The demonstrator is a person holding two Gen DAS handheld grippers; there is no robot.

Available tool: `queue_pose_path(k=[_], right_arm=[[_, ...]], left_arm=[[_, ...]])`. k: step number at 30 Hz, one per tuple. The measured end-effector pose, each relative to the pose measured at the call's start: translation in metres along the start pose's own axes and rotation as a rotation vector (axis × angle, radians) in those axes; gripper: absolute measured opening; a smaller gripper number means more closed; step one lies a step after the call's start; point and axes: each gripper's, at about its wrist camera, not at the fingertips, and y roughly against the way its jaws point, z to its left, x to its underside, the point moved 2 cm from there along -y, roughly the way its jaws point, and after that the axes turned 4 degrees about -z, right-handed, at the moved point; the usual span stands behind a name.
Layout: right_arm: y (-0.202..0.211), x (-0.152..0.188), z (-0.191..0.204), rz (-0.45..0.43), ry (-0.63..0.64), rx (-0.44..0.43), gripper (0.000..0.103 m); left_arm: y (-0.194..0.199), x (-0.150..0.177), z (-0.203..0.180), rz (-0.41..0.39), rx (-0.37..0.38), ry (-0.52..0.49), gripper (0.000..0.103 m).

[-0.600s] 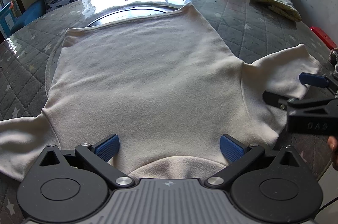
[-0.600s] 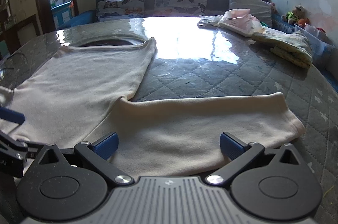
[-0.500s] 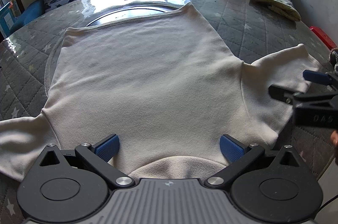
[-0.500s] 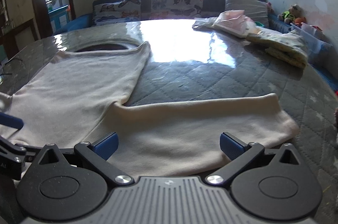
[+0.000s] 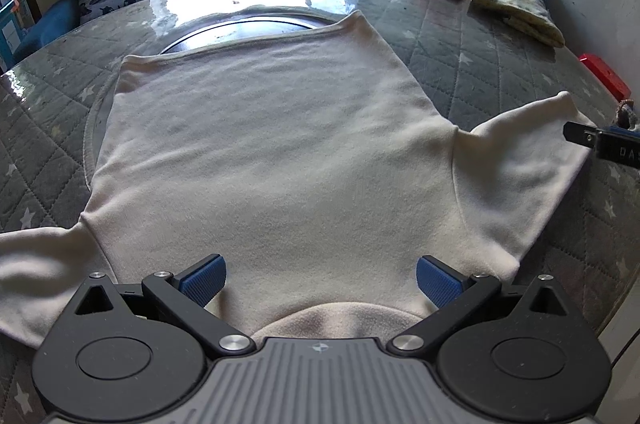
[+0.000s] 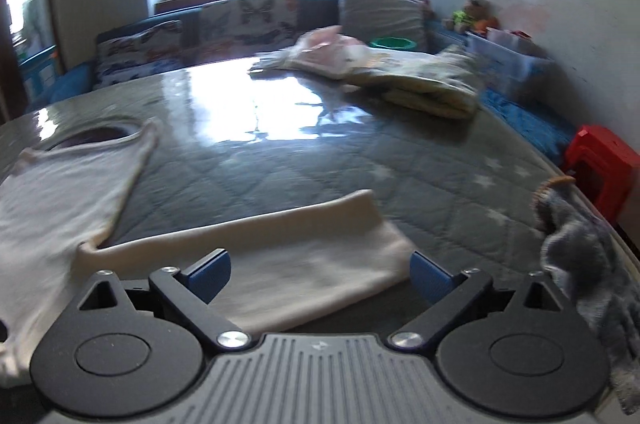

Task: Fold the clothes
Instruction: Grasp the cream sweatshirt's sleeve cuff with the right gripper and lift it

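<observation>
The left wrist view shows the whole cream shirt [image 5: 280,152] lying flat on the grey quilted tabletop [image 5: 460,36], collar near and both sleeves spread out, while the right wrist view shows only its right sleeve [image 6: 280,256] and a grey knitted cloth [image 6: 580,256] at the near right edge. The shirt is soft, smooth and not folded, and the left gripper [image 5: 320,280] hangs over its collar with fingers spread wide, pinching nothing. The right gripper [image 6: 320,276] has spread fingers over the sleeve end, also holding nothing; its view is blurry, and the left sleeve is cut off.
</observation>
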Motion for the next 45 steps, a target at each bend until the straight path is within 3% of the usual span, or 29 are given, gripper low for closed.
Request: queue_pose_path(k=[13,20,24,31,38,45], right_arm=[[-0.021,0.002,-0.028,0.033,-0.076,0.058,0.063],[-0.020,-0.001,-0.032,0.020,-0.109,0.074,0.019],[-0.011,-0.003,-0.036,-0.008,-0.127,0.055,0.009],[0.021,-0.023,-0.026,-0.084,-0.122,-0.025,0.008],[0.058,-0.058,0.008,-0.130,-0.098,-0.197,0.007],[0.086,-0.086,0.066,-0.144,-0.031,-0.397,0.007]], left_arm=[[-0.002,-0.003,-0.001,0.002,-0.010,-0.003,0.103],[-0.001,-0.003,-0.004,0.002,-0.011,-0.011,0.103],[0.000,-0.003,-0.005,0.000,-0.012,-0.016,0.103],[0.002,-0.002,-0.003,-0.014,-0.017,-0.015,0.103],[0.008,-0.001,0.005,-0.031,-0.022,0.002,0.103],[0.019,0.004,0.024,-0.058,-0.038,0.045,0.103]])
